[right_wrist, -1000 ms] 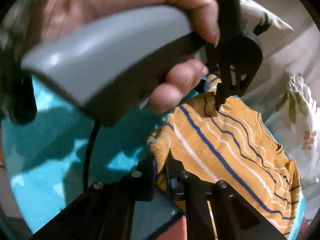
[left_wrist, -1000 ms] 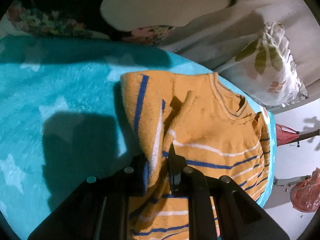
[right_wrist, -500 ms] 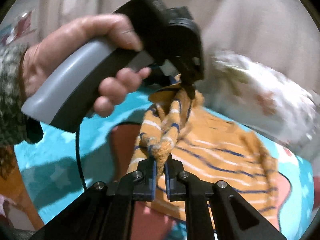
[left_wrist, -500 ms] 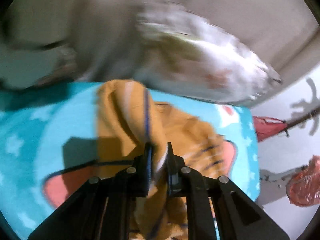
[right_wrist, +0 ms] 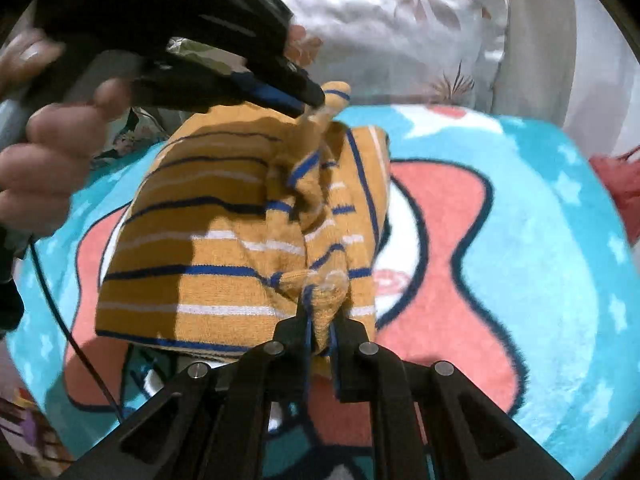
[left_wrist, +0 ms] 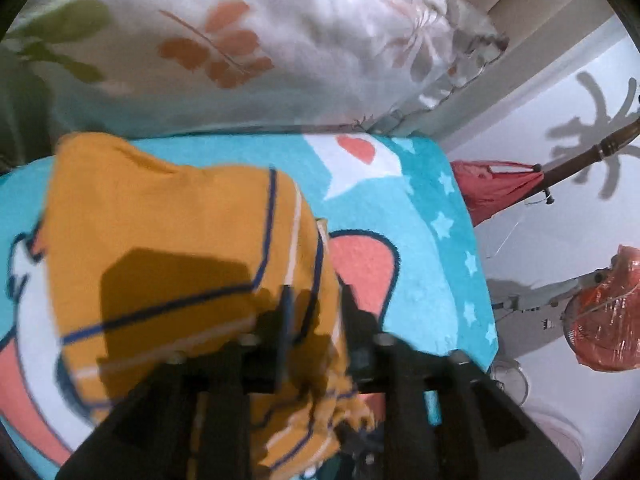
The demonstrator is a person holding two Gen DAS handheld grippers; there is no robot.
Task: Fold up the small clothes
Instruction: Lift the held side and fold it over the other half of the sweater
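Both tongs are clenched on a small mustard-yellow striped sweater (right_wrist: 224, 240), which hangs bunched above a turquoise cartoon-print blanket (right_wrist: 540, 240). In the right wrist view, the right tongs (right_wrist: 320, 320) at lower centre pinch a gathered knot of knit between their black fingers, with fabric bulging out above the tips. At upper left of that frame, the left tongs (right_wrist: 312, 100) grip another corner of the sweater, their handle wrapped by the person's left hand (right_wrist: 44, 152) at the left edge; a black cable (right_wrist: 60, 312) trails down the left side.

In the left wrist view, the sweater (left_wrist: 168, 248) fills the left and centre of the frame, its blue and white stripes blurred, and a fold of it runs down between the fingers of the left tongs (left_wrist: 314, 304) at lower centre. The blanket (left_wrist: 432, 240) shows a coral shape, white stars and a heart. A white floral-print pillow (left_wrist: 280, 40) lies across the top of the frame, just beyond the blanket's far edge. At far right, a red bag (left_wrist: 496, 188) and an orange-red plastic-wrapped object (left_wrist: 608, 316) sit against a pale wall.
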